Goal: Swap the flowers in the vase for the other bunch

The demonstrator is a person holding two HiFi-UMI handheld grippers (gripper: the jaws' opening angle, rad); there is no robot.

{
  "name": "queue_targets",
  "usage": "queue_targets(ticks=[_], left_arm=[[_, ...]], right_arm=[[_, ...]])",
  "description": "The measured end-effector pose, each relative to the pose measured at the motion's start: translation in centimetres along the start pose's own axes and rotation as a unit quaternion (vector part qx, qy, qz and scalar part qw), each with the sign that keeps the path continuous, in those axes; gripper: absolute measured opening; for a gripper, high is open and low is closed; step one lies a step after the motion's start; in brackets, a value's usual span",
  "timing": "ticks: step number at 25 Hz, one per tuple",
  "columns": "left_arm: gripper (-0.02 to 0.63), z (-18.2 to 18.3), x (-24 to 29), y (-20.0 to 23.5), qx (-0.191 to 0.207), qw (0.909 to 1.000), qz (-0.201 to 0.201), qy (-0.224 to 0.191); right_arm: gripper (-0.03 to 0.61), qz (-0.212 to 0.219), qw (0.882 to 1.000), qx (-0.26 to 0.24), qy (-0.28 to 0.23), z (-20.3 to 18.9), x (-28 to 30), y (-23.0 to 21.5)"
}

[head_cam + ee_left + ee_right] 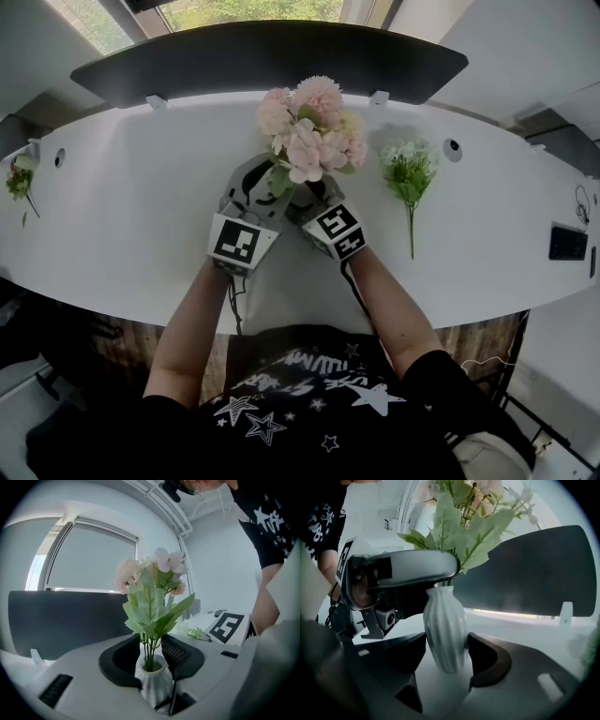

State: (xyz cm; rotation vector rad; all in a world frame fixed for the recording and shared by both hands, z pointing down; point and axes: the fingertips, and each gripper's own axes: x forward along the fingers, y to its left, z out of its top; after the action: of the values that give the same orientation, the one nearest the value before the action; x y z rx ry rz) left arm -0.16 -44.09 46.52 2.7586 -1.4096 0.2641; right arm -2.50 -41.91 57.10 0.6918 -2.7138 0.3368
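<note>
A white ribbed vase stands mid-table and holds a pink bunch with green leaves; from the head view the blooms hide the vase. My left gripper has its jaws on either side of the stems just above the vase mouth, with a thin gap showing, so it is open. Lower down, my right gripper is shut on the vase body, a pad touching each side. The other bunch, white and green, lies flat on the table to the right.
A dark curved panel runs along the table's far edge behind the vase. A small flower sprig lies at the far left. A black device sits near the right edge. The white tabletop spreads to both sides.
</note>
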Motion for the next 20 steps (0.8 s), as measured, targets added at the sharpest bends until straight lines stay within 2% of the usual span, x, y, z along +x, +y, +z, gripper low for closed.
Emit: queue_targets(ticks=[5,13,20], left_arm=[[0.124,0.9,-0.4,0.1,-0.003,0.9999,0.01,-0.013],[0.121,3.2,-1.6,0.4,-0.001,0.999,0.017,-0.042],[0.121,6.7,-3.2,1.1,-0.006,0.9954,0.033,-0.09]], right_arm=[[0.278,0.005,1.0,0.004,-0.011,0.0,-0.2,0.0],[0.278,-0.008,1.0,0.012,-0.001,0.0,-0.2,0.0],[0.279,-0.011,1.0,0.0,0.004,0.3,0.0,0.1]])
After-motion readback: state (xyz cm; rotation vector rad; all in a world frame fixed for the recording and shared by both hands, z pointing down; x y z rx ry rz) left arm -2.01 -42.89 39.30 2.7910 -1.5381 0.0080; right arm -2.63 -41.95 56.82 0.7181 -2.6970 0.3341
